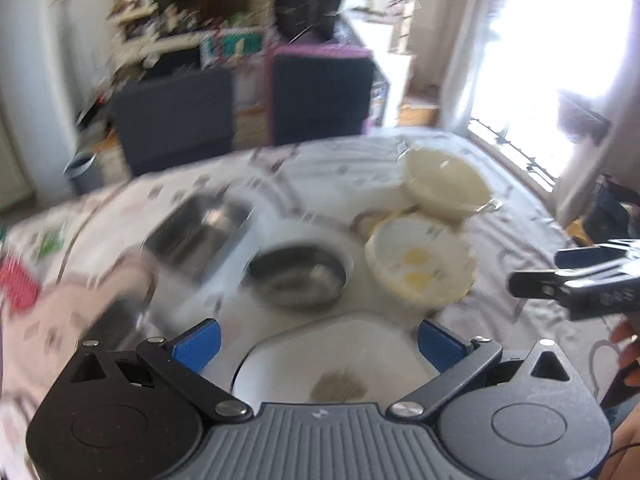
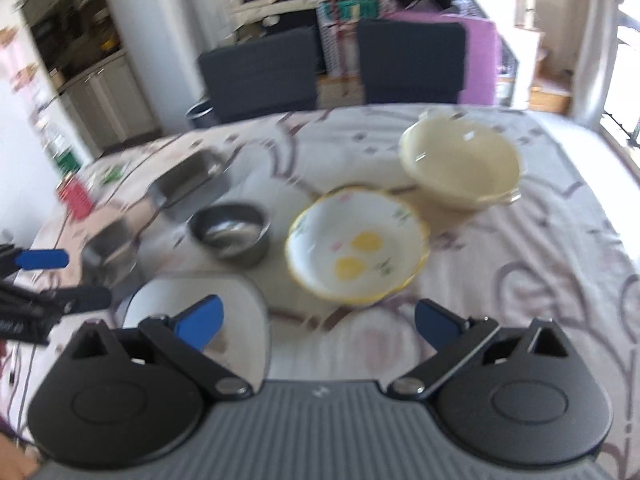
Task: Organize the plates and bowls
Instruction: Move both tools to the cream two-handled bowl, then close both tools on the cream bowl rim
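On the cloth-covered surface, a white plate lay nearest, directly beyond the left hand-held gripper, whose blue fingers stood spread wide on either side of it without touching it. From the right wrist view the same plate sat near and left, partly behind the left finger of the right hand-held gripper, which was also spread wide and held nothing. Farther out, in the middle, sat a small steel bowl, and just to its right a white bowl with a yellow rim and two yellow spots inside. Beyond that, to the far right, stood a cream bowl, apart from the yellow-rimmed one. Left of the steel bowl lay a rectangular metal tray. Two dark chairs stood at the far edge.
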Available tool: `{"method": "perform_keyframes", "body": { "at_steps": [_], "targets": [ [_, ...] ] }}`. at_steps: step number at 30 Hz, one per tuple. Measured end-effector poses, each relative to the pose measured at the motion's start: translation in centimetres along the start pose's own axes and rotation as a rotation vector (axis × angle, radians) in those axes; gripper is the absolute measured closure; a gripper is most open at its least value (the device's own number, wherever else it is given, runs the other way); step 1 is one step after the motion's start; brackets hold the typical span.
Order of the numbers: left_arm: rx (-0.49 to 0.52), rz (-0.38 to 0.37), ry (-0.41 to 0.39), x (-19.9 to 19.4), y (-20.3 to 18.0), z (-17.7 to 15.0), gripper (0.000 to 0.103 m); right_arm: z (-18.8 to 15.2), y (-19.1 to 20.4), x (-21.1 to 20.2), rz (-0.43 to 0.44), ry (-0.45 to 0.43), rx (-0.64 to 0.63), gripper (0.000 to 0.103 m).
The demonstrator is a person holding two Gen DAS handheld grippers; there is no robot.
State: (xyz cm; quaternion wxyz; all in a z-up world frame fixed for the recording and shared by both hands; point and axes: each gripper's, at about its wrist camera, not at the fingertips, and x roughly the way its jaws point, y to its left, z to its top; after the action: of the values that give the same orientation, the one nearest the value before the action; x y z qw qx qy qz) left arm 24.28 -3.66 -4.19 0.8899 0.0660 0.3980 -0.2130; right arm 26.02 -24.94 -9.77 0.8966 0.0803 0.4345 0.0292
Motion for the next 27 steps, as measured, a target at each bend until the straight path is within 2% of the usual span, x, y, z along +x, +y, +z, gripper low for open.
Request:
{"method": "perform_keyframes", "body": {
  "at_steps": [2,6,9,14,17,19,22,24,27],
  "targets": [
    [0.054,-0.001,-0.044,0.3,-1.3,2.1,0.0,1.2,-1.2,-0.2,-0.043,-0.036,0.04,0.0],
    [0.133,-0.017,-0.121,1.4,-4.1,5.8,0.0,3.0,-3.4,-0.4,-0.084,-0.164,0.111,0.0],
    [0.163,-0.033,-0.158,3.1,-5.8,8.2,0.0,4.5,-5.6,0.7,-0.106,-0.18,0.218,0.0],
    [0.184,-0.054,-0.174,7.0,-8.0,11.3,0.0,5.2,-11.2,3.6,-0.119,-0.199,0.493,0.0],
    [0.194,-0.061,-0.185,9.4,-9.0,12.8,0.0,5.3,-15.2,5.6,-0.072,-0.186,0.667,0.001],
    [0.194,-0.069,-0.195,10.9,-9.5,13.8,0.0,5.3,-17.4,6.9,-0.041,-0.19,0.769,0.004],
    [0.173,-0.102,-0.204,13.1,-10.1,15.0,0.0,5.1,-19.2,8.5,-0.062,-0.187,0.835,0.012],
    [0.153,-0.119,-0.201,14.5,-10.6,15.8,0.0,4.8,-20.2,9.8,-0.046,-0.182,0.892,0.02],
    [0.146,-0.125,-0.195,16.4,-11.2,16.6,0.0,4.5,-21.2,11.8,0.0,-0.162,0.968,0.039]
  ]
}}
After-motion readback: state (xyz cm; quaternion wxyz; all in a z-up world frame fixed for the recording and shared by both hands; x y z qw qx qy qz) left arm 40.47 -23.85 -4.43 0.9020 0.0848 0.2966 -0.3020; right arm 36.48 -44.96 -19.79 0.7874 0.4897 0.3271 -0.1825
